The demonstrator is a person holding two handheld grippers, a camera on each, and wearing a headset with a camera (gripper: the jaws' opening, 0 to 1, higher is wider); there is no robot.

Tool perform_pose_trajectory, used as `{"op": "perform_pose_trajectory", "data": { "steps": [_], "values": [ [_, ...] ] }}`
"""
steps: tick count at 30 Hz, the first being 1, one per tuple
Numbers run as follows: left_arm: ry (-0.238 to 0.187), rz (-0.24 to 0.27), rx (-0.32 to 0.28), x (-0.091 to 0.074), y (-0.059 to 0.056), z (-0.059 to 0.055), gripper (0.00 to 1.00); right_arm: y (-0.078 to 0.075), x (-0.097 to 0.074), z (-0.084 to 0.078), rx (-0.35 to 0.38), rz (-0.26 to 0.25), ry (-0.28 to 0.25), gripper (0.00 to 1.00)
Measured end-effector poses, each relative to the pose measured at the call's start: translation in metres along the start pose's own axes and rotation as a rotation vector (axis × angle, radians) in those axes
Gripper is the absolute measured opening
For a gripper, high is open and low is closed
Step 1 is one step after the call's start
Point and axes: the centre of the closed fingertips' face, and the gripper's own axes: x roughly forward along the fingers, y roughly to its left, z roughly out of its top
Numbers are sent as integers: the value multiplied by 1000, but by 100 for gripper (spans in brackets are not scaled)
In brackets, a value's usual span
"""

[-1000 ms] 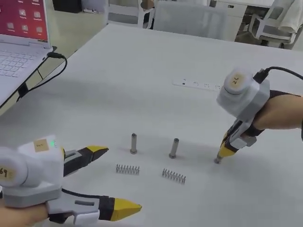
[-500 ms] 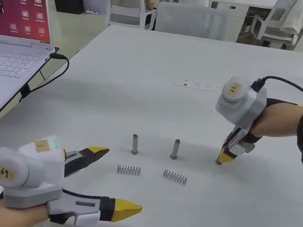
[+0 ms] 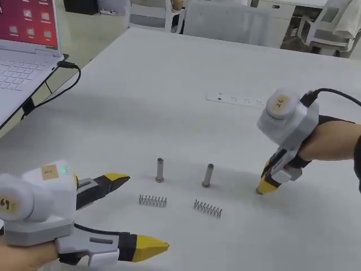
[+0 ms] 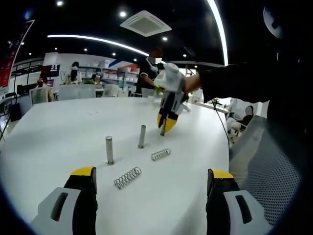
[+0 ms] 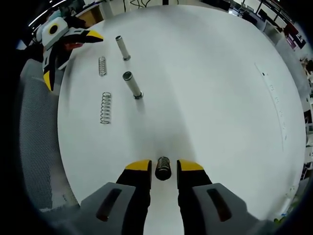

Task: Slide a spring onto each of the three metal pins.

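- landmark: middle pin [image 3: 208,175], a short silver metal post, upright and bare on the white tabletop [image 3: 169,84].
- second pin [image 3: 159,170], same silver post, upright and bare, near the middle pin on its left in the head view.
- near spring [image 3: 207,208], a loose silver wire coil, lies flat just in front of the middle pin.
- left spring [image 3: 153,200], a matching coil, lies flat in front and to the left of the middle pin.
- third pin [image 5: 163,168] stands to the right of the middle pin with a coil round its top.
- right gripper [image 3: 265,188], white with yellow tips, points down at the third pin. its jaws are a narrow gap apart, one on each side of the coil; cannot tell if they pinch it.
- left gripper [image 3: 146,213] sits well in front and left of the middle pin, jaws spread wide, holding nothing.
- flat white power strip [image 3: 234,101] lies well beyond the middle pin.
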Motion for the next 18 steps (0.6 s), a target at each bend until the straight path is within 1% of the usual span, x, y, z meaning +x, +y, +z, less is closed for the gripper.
{"op": "perform_pose_trajectory", "data": {
  "steps": [8,12,18],
  "values": [
    [1,-5,5,1,0,0,90,-3,-7,4,3,-20,-29,23],
    [1,-8,4,1,-1,0,90,-1,-14,10,-3,-30,-50,24],
    [-4,-13,4,1,-2,1,90,4,-20,15,-18,-42,-66,25]
  ]
}}
